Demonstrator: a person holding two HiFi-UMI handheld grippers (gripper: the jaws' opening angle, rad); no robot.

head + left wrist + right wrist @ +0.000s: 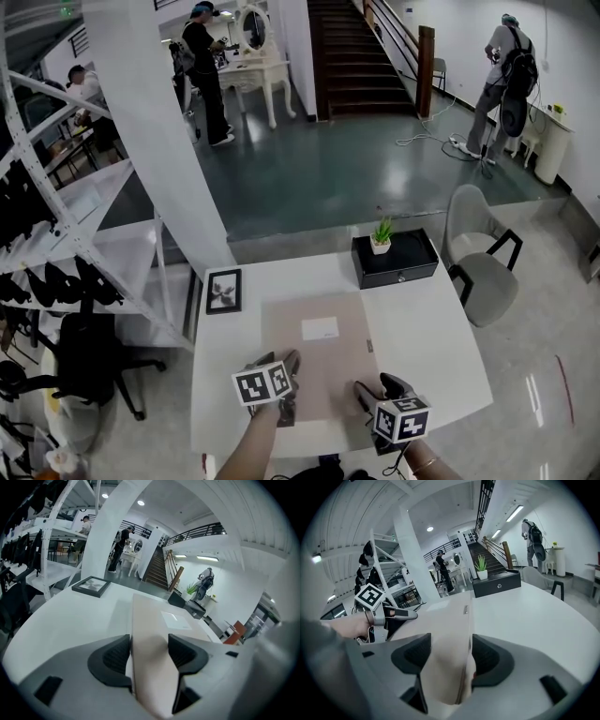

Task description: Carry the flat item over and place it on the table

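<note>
Holding a flat, pale tan rectangular sheet with a small white label [319, 349] by its near edge, spread across the middle of the white square table [427, 328]. Pinched at the near-left corner by the left gripper [149, 653], both dark ribbed pads shut onto the bowed edge. Pinched at the near-right corner by the right gripper [446, 660], likewise closed tight on the curled-up edge. Seems to rest flat on the table over its far part, though hard to confirm with the near edge raised. Lies well short of the black drawer box [395, 258] topped by a small potted green plant [382, 236], and near the black-framed picture [223, 290] to its left. Probably the last step: lowering the near edge and letting go. Could crease or end up buckled if released while bowed like this. Could skew toward the framed picture if let go on one side first. Could slide over the near table edge if dragged back while opening.
</note>
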